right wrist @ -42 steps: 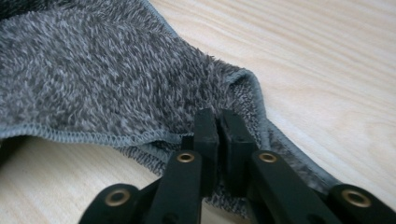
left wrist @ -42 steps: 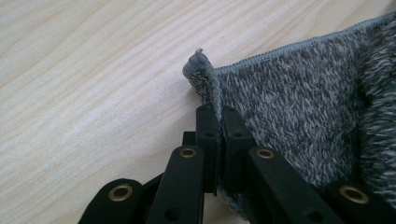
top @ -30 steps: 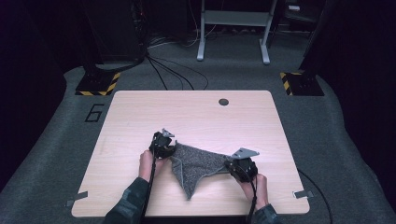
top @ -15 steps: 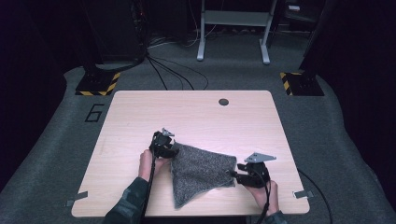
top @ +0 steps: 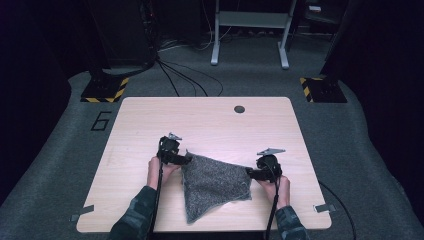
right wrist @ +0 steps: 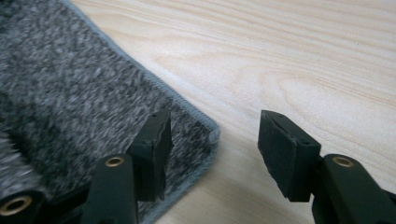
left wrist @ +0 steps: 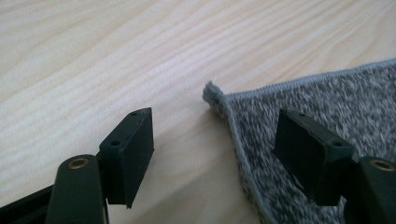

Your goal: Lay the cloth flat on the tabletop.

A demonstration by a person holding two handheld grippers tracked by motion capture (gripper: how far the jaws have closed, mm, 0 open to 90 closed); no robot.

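Grey cloth (top: pixel 212 185) between both parted claws (top: pixel 187 159)

Cloth (top: pixel 215 184): I see grey flecked knit, rough and matt, with a stitched hem.
Table (top: pixel 210 120): pale wood grain, smooth, a soft sheen.
Left gripper (left wrist: pixel 215 144): matt black plastic pads, brass-coloured rivets.
Right gripper (right wrist: pixel 212 149): I read the same matt black plastic.
Floor (top: pixel 60 150) around the table: grey carpet, rough.
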